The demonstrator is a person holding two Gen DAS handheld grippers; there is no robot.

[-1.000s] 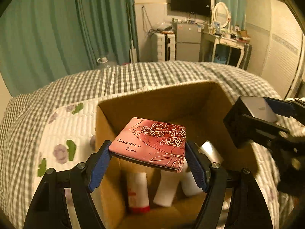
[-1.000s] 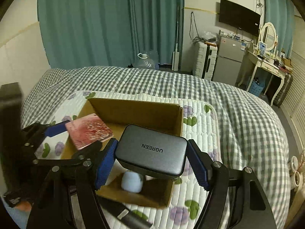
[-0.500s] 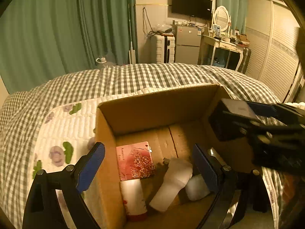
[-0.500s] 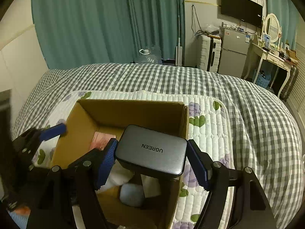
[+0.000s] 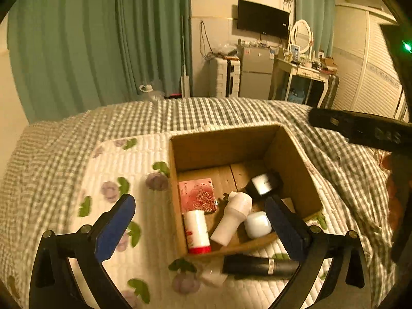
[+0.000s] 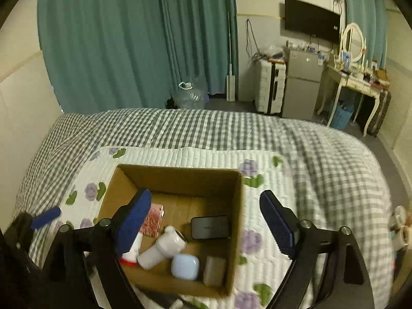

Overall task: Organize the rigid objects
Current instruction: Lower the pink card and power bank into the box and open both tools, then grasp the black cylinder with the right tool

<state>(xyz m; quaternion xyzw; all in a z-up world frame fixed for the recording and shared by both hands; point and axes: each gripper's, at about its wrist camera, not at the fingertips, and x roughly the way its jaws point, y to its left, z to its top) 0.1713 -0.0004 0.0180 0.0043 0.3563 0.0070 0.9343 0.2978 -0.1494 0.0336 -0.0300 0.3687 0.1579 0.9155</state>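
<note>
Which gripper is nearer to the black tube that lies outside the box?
Left. The left gripper hangs open just above the black tube, which lies near its right finger. The right gripper is open over the cardboard box, farther away.

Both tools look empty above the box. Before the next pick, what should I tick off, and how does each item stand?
1. Left gripper open and empty: ok.
2. Right gripper open and empty: ok.
3. Pink card lying flat in the cardboard box: ok.
4. Dark charger on the box floor: ok.
5. Everything boxed: not ok; a black tube lies on the quilt in front of the box.
6. Clear grasp on that tube: cannot tell; blurred, partly behind a left finger.
</note>
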